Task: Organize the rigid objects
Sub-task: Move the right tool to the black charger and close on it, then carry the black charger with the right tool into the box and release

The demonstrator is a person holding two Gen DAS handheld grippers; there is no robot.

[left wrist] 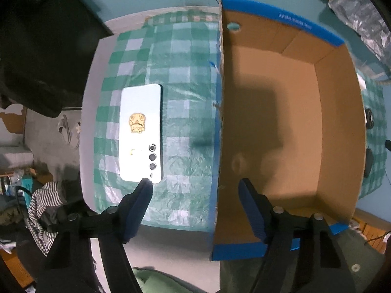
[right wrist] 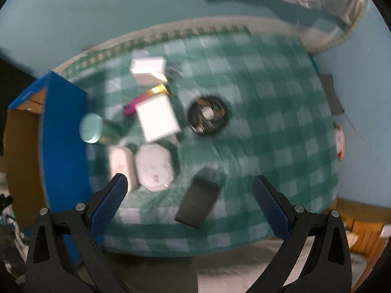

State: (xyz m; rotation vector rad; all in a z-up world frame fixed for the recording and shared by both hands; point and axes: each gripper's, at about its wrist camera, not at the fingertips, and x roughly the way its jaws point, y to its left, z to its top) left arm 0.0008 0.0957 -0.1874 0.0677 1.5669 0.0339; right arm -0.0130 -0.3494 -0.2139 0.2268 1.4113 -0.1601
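Note:
In the left wrist view a white phone (left wrist: 141,131) with a gold sticker lies face down on the checked green cloth (left wrist: 180,112), left of an open cardboard box (left wrist: 288,127) with blue rims. My left gripper (left wrist: 195,183) is open and empty above the box's left wall. In the blurred right wrist view, my right gripper (right wrist: 189,183) is open and empty over a black rectangular object (right wrist: 198,202). Further off lie a white hexagonal case (right wrist: 155,166), a white oval case (right wrist: 121,164), a white box (right wrist: 157,117), a teal cylinder (right wrist: 91,128) and a black ring-shaped object (right wrist: 209,116).
The box's blue wall (right wrist: 63,141) stands at the left of the right wrist view. A second white box (right wrist: 147,69), a pink and gold stick (right wrist: 144,100) lie further back. Dark fabric (left wrist: 44,48) and striped cloth (left wrist: 44,210) lie left of the table.

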